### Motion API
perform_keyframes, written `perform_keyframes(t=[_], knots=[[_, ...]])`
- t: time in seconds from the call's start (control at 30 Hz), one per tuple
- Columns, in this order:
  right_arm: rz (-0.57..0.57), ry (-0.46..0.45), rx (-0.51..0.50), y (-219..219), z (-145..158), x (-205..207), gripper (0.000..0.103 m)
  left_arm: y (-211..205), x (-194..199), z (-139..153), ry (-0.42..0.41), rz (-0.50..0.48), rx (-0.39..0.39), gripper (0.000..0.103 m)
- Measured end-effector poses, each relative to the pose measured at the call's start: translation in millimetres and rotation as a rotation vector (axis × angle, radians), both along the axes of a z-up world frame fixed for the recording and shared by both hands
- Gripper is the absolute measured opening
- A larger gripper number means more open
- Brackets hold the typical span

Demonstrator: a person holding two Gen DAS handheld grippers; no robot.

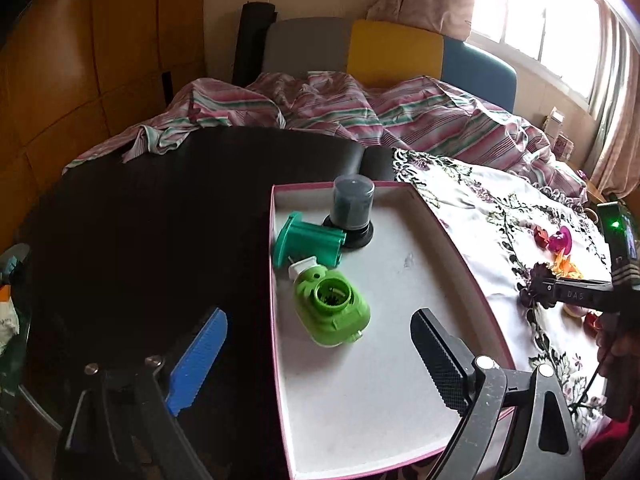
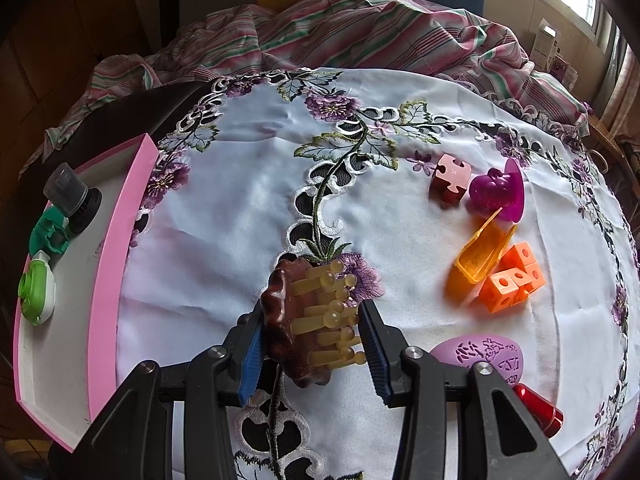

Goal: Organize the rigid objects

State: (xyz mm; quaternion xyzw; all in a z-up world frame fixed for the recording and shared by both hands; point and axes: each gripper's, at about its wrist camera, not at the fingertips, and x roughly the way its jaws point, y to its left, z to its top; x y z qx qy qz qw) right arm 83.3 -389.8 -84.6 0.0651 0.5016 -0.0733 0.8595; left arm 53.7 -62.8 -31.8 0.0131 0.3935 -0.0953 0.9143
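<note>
Right gripper [image 2: 316, 340] pinches the brown massage brush [image 2: 296, 328] just above the embroidered cloth [image 2: 240, 200], while the left gripper [image 1: 320, 364], jaws spread and empty, hangs over the pink-rimmed tray [image 1: 276, 320] near its left edge.

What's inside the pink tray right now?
Pink tray holds three things: dark lidded jar upright, teal piece on its side against it, light-green gadget. Tray floor behind the jar is hidden.

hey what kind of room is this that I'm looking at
Probably a bedroom in a home: rumpled striped bedding lies behind the work surface, a curtained window lets in daylight, and an embroidered floral cloth covers the table.
</note>
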Motion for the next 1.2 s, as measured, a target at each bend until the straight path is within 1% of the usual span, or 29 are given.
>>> perform_keyframes(t=[0.2, 0.4, 0.8, 1.2], knots=[[-0.004, 0.001, 0.01, -2, 0, -1, 0.045, 3, 0, -7, 0.026, 0.008, 0.003, 0.095], [-0.008, 0.0, 0.021, -3, 0, -1, 0.045, 3, 0, -10, 0.034, 0.012, 0.005, 0.096], [0.009, -0.004, -0.024, 3, 1, 0, 0.044, 5, -2, -15, 0.046, 0.017, 0.009, 0.1], [0.017, -0.01, -0.049, 6, 0, 0, 0.044, 10, -5, -16, 0.042, 0.03, 0.016, 0.1]])
